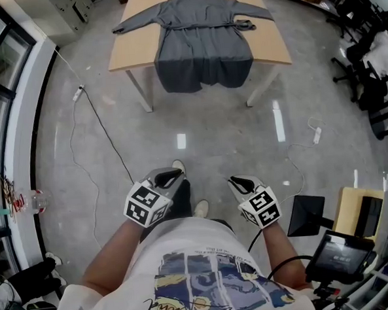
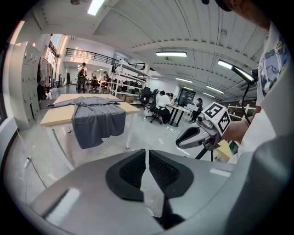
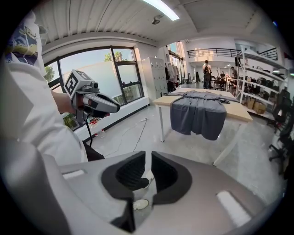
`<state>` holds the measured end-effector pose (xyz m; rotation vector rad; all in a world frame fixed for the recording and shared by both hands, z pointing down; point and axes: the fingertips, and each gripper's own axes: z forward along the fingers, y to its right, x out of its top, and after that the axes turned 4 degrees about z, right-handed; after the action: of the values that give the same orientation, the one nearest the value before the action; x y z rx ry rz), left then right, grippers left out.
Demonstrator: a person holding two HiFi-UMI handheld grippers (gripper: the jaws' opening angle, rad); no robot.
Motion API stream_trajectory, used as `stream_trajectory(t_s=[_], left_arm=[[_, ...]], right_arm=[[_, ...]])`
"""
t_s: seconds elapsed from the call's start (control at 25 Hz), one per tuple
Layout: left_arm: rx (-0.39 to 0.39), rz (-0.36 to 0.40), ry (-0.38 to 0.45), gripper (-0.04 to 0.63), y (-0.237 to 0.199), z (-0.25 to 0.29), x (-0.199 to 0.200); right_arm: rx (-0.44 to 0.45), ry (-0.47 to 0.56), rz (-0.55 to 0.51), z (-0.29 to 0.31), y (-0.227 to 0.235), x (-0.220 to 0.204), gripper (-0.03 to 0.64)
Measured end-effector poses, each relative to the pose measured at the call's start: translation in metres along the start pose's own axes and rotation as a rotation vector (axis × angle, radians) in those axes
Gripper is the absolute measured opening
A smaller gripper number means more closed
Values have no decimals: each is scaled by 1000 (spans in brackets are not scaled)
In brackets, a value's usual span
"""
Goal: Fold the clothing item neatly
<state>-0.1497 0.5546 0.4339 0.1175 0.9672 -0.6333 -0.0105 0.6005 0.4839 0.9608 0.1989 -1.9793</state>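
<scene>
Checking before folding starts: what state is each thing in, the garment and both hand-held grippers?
Grey garment: unfolded, spread flat on the table, sleeves out, hem hanging over the near edge.
Left hand-held gripper: jaws all but together, empty, well short of the table.
Right hand-held gripper: jaws all but together, empty, well short of the table.

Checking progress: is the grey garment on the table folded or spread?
Spread. The grey garment lies flat, sleeves outstretched, hem hanging over the table edge.
</scene>
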Motion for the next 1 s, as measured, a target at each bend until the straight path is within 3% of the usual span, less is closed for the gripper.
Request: stream_trajectory(t_s=[0.36, 0.56, 1.0], left_arm=[[-53, -28, 61, 32, -69, 44, 53], [-75, -13, 86, 34, -119, 63, 85], [-37, -25, 126, 34, -205, 66, 119]], right_arm=[[-58, -23, -2, 27, 55, 59, 64], [-83, 48, 63, 53, 91, 120, 66], [-92, 50, -1, 107, 120, 199, 66]])
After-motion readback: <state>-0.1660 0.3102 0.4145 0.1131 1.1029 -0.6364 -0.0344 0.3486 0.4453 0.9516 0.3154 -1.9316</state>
